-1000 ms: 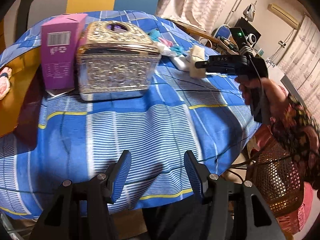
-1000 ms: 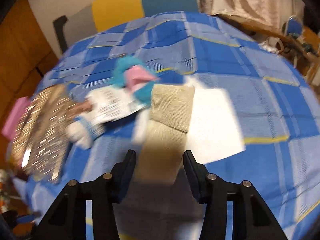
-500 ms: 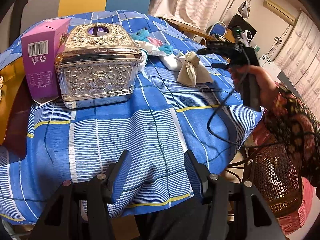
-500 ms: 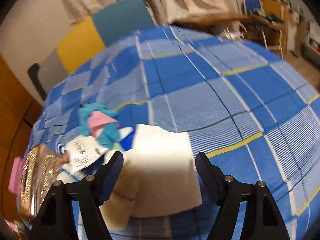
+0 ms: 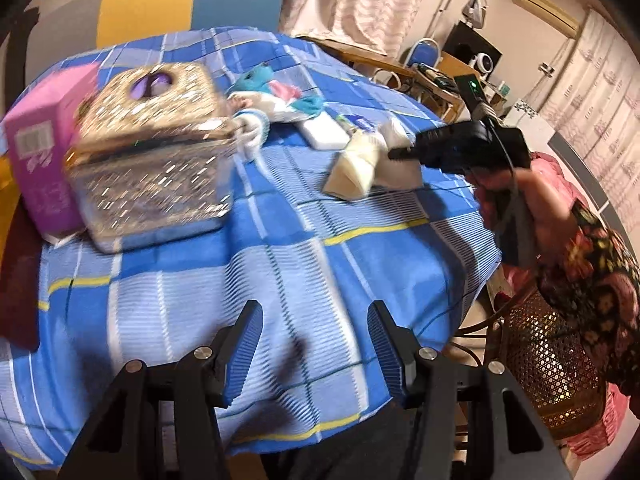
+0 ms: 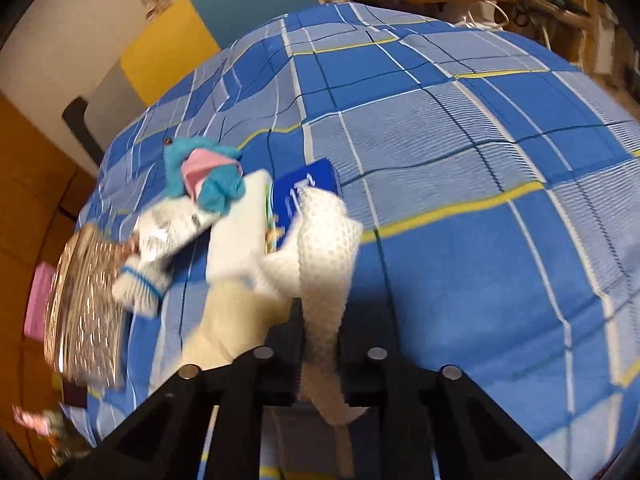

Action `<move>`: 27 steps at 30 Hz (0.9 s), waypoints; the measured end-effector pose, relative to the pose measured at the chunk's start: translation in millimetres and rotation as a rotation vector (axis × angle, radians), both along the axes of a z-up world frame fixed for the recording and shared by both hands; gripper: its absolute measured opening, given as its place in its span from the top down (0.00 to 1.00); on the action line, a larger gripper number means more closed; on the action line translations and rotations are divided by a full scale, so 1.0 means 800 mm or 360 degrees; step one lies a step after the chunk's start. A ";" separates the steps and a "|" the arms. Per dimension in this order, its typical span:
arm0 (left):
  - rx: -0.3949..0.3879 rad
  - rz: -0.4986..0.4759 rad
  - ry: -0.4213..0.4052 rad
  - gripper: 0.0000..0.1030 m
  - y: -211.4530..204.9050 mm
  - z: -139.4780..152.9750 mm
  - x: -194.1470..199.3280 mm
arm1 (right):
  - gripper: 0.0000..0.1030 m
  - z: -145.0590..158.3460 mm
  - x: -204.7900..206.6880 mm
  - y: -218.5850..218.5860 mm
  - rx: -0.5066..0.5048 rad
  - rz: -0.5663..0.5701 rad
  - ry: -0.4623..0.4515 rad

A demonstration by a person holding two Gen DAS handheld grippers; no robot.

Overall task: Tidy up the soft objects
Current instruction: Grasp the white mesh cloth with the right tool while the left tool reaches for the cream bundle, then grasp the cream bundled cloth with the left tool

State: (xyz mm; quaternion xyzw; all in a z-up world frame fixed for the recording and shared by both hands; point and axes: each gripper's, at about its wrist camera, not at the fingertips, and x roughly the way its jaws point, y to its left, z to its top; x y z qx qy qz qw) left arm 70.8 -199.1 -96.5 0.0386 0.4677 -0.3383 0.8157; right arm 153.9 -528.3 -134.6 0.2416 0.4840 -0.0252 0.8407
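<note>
My right gripper (image 6: 320,344) is shut on a white dotted cloth (image 6: 324,248) and lifts it off the blue checked tablecloth (image 6: 460,264); it also shows in the left wrist view (image 5: 396,154). A beige cloth (image 6: 224,320) lies beside it, also seen in the left wrist view (image 5: 354,164). A teal and pink soft item (image 6: 204,172) and a white sock with a blue stripe (image 6: 140,284) lie further back. My left gripper (image 5: 316,344) is open and empty above the near table edge.
A shiny gold patterned box (image 5: 152,152) and a pink carton (image 5: 36,152) stand at the left. A white pack (image 6: 236,228) and a blue packet (image 6: 304,192) lie near the cloths. A wicker basket (image 5: 552,368) sits on the floor at the right.
My right gripper was open above the cloths and has now shut on the white dotted cloth and lifted it. The left gripper's view has shifted slightly.
</note>
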 end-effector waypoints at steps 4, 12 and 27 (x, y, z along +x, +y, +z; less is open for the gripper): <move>0.0024 -0.0073 -0.0060 0.46 -0.031 0.005 0.002 | 0.89 0.000 -0.032 -0.020 -0.0028 -0.0032 0.0025; 0.0151 -0.0147 -0.0218 0.46 -0.119 0.009 0.039 | 0.84 -0.013 -0.065 -0.060 0.0024 -0.0173 0.0071; 0.0506 -0.0252 -0.0239 0.39 -0.235 -0.059 0.125 | 0.59 -0.007 -0.044 0.011 -0.0461 0.0134 0.0135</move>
